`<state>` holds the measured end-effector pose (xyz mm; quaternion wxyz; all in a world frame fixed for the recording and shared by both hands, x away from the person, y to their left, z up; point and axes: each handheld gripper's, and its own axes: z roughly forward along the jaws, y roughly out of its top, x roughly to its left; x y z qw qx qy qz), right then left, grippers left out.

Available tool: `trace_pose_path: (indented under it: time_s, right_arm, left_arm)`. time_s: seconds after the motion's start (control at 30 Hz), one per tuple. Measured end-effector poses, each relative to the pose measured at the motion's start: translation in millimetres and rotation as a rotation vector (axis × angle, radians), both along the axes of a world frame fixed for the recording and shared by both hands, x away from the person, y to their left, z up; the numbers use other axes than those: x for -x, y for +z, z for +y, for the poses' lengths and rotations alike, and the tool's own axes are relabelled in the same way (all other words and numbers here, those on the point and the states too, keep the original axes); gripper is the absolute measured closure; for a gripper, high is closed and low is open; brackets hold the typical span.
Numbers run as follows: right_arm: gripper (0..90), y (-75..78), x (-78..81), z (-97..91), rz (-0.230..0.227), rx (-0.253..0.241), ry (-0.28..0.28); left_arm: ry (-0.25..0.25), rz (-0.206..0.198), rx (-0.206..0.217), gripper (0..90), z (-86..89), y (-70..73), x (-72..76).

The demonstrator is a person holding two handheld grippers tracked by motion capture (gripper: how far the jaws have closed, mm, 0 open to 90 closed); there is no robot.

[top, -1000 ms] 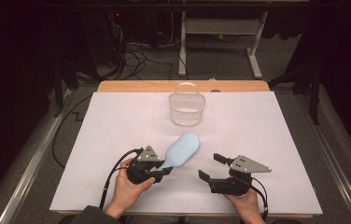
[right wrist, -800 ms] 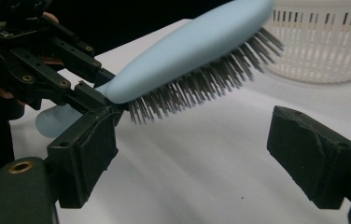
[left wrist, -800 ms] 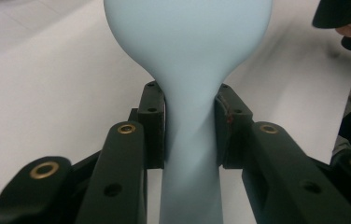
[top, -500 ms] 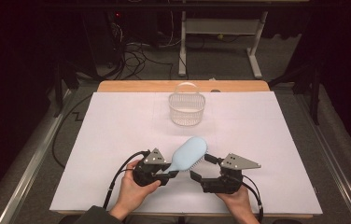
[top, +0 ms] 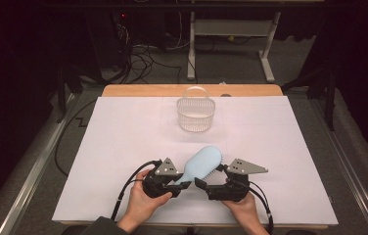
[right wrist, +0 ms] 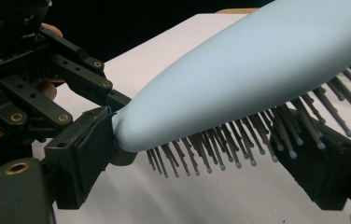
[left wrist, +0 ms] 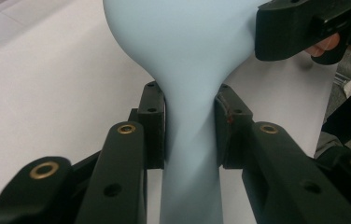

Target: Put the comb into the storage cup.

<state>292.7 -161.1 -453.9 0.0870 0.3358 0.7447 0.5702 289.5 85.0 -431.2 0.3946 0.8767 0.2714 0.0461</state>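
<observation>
1. High view: the left gripper [top: 184,185], at lower centre of the frame, pinches the handle of the pale blue brush [top: 202,163]. This holds the brush up off the white surface [top: 123,137], its head slanting toward the upper right. The right gripper [top: 207,180] comes in from the right, its jaws spread beside the bristle side, probably to take the brush over. A clear ribbed basket [top: 195,114] with a hoop handle stands well apart at upper centre, a likely place for the brush.

2. Left gripper view: the black pads [left wrist: 154,123] press on the narrow neck of the brush [left wrist: 187,70] from both sides. The plastic is smooth and matt, and it widens into a rounded head at the top of the frame.

3. Right gripper view: the jaws stand spread, one block at lower left touching the rounded end of the brush [right wrist: 257,79], the other at right under the bristles [right wrist: 239,149]. Those are thin dark pins with pale ball tips.
</observation>
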Motion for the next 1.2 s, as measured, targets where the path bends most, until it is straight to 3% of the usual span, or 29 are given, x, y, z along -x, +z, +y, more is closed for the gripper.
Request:
trace_pose_path:
  time_s: [0.4, 0.67, 0.87, 1.2]
  right_arm:
    - [13.6, -0.8, -3.5, 5.9, 0.013, -0.011, 0.001]
    - [16.1, 0.1, -7.4, 5.9, 0.027, -0.064, -0.006]
    - [19.2, 3.6, -9.6, 5.8, 0.039, -0.072, 0.003]
    - [28.7, 16.5, -9.0, 8.2, 0.059, -0.031, 0.032]
  left_arm:
    - [-0.024, -0.007, -0.012, 69.0, -7.9, 0.5, 3.6]
    - [-0.045, -0.014, -0.006, 69.1, -13.2, 3.6, 6.0]
    - [-0.044, -0.016, 0.005, 69.0, -14.6, 6.3, 5.7]
    - [-0.045, -0.012, 0.013, 69.0, -13.0, 8.6, 5.1]
